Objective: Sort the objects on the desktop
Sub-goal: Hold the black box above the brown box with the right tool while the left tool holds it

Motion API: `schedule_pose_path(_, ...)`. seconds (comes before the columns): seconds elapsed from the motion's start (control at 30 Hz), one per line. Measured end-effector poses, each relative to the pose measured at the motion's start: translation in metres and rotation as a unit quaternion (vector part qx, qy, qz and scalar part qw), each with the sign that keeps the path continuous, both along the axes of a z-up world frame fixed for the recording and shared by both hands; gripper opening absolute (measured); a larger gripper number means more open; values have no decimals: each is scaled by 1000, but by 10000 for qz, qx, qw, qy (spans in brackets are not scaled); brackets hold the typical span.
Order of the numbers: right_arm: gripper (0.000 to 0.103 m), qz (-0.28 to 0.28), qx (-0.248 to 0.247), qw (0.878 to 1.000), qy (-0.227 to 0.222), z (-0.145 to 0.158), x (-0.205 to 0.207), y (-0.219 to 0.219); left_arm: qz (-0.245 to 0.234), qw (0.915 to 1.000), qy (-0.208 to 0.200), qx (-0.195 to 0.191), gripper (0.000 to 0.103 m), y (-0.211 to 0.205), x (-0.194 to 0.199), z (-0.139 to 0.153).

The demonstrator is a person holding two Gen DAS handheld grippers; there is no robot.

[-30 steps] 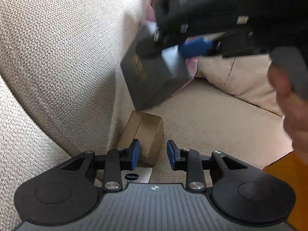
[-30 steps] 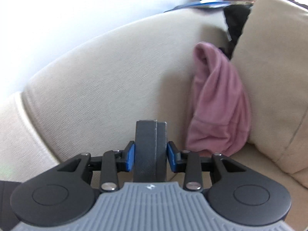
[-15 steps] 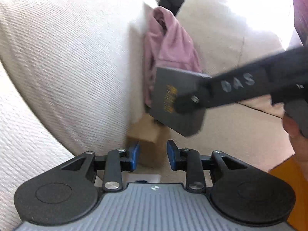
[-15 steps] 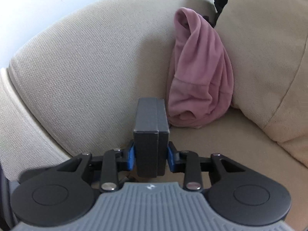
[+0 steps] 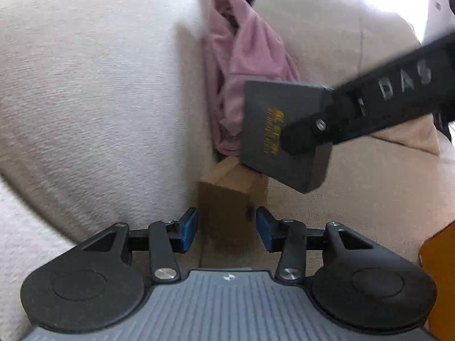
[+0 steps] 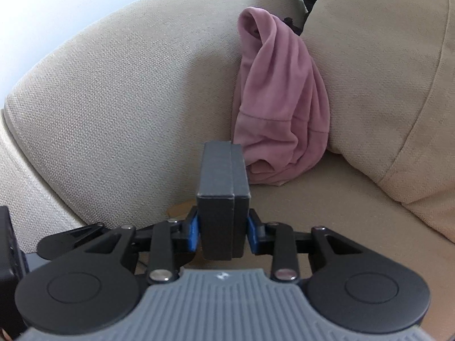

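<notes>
My right gripper point(image 6: 222, 228) is shut on a dark grey box point(image 6: 223, 196) and holds it edge-on above the sofa seat. In the left wrist view the same grey box point(image 5: 273, 130), with gold lettering, hangs just above a brown cardboard box point(image 5: 230, 199) that stands on the seat against the sofa arm. My left gripper point(image 5: 227, 228) is open, its blue pads on either side of the brown box with small gaps. A sliver of the brown box point(image 6: 179, 209) shows under the grey box in the right wrist view.
A pink cloth point(image 6: 278, 108) is wedged between the beige sofa arm point(image 6: 113, 99) and a back cushion point(image 6: 384, 85). An orange surface point(image 5: 440, 278) shows at the right edge. The seat point(image 5: 355, 213) stretches to the right.
The right gripper has carried the grey box down and toward the brown box. The left gripper has moved forward, so the brown box now sits between its open pads.
</notes>
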State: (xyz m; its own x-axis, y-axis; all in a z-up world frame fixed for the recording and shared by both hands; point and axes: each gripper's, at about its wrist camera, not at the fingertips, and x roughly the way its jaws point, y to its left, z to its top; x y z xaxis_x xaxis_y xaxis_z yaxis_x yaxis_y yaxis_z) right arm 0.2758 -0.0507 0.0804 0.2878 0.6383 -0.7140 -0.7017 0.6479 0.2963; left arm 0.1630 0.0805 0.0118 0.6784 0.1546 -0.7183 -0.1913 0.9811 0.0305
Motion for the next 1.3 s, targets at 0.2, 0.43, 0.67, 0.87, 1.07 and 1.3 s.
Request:
schedule_pose_path(0.2,35,-35,-46,10000,-27,-1,4,1,-111,9997,-107,188,54,-13,-31,10)
schedule_pose_path(0.43,35,-41,-149,9999,43,4,12,-10,-555,9976,-175,368,54,-29,-51,21)
schedule_pose_path(0.67,35,-154,22,9997,-200,20,33,0,-881,9938,-254,631,54,-57,-52,25)
schedule_pose_path(0.87,35,68,31,9994,-346,16,34,27,-908,9941,-300,520,54,-59,-46,28)
schedule_pose_path(1.07,35,171,-534,9972,-500,4,27,35,-807,9959,-322,232,41,-55,-58,36)
schedule_pose_path(1.3,35,231,-451,9983,-277,0,31,24,-367,9954,-517,712,62,-46,-64,54)
